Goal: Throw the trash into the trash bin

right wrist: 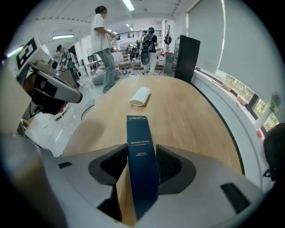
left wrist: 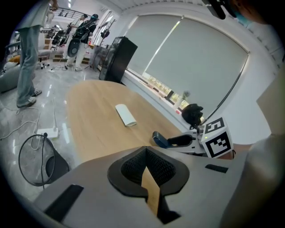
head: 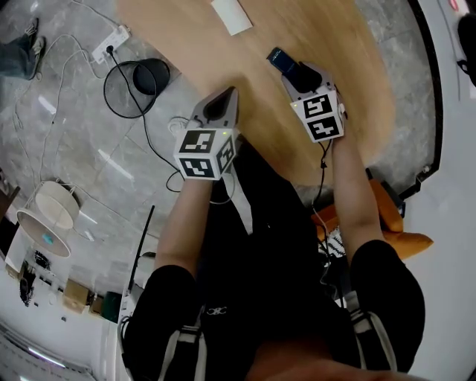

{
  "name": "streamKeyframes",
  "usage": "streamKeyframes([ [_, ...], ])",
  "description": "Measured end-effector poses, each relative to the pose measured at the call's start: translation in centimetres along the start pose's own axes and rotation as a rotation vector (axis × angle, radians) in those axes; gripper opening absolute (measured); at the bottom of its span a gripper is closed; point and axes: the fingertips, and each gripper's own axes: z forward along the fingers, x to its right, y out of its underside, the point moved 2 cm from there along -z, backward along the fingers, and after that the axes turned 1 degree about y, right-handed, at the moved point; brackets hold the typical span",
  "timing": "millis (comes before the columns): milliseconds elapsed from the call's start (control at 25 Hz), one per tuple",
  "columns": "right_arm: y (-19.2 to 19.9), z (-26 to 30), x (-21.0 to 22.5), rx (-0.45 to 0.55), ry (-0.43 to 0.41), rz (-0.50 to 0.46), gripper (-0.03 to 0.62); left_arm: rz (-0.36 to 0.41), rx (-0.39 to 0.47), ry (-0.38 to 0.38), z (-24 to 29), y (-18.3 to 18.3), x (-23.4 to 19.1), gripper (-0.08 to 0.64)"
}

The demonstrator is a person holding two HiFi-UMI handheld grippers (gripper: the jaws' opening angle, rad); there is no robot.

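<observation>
My right gripper (head: 291,68) (right wrist: 141,167) is shut on a tall dark blue carton (right wrist: 141,164) (head: 278,56), which stands up between its pads over the wooden table (head: 320,45). The left gripper view shows that gripper (left wrist: 176,140) with the carton sticking out of its front. My left gripper (head: 222,103) (left wrist: 144,156) hangs over the table's near edge, jaws together, with nothing held. A white paper roll (head: 231,15) (left wrist: 125,115) (right wrist: 140,96) lies farther out on the table. The black wire trash bin (head: 138,83) (left wrist: 41,161) stands on the floor left of the table.
A white power strip (head: 111,42) and loose cables (head: 160,160) lie on the grey floor near the bin. Round white shapes (head: 49,212) sit at the left, an orange thing (head: 388,217) at the right. People (right wrist: 103,40) stand beyond the table, near a black cabinet (right wrist: 187,51).
</observation>
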Motion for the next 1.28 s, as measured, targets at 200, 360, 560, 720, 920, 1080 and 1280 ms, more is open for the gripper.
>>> streamKeyframes([
  [200, -2.2, -2.3, -0.5, 0.058, 0.036, 0.016, 0.193, 0.013, 0.029, 0.018, -0.9, -1.7, -0.1, 0.006],
  [360, -4.6, -4.2, -1.6, 0.1, 0.049, 0.016, 0.192, 0.017, 0.058, 0.021, -2.7, -2.9, -0.2, 0.005],
  [560, -8.7, -5.8, -4.7, 0.141, 0.031, -0.005, 0.19, -0.005, 0.097, 0.001, -6.5, -4.1, -1.7, 0.005],
  [720, -12.2, -6.0, -7.9, 0.16, -0.006, -0.028, 0.19, -0.023, 0.126, -0.03, -10.0, -4.7, -4.4, 0.005],
  [920, -17.1, -5.4, -12.8, 0.2, -0.059, -0.041, 0.19, -0.073, 0.165, -0.087, -14.8, -4.8, -9.1, 0.005],
  [1080, -21.4, -2.9, -17.6, 0.245, -0.121, -0.019, 0.189, -0.144, 0.19, -0.138, -18.3, -3.9, -14.7, 0.005],
  [1280, -25.7, 2.6, -24.4, 0.256, -0.24, 0.11, 0.189, -0.279, 0.22, -0.245, -22.8, -1.0, -23.5, 0.006],
])
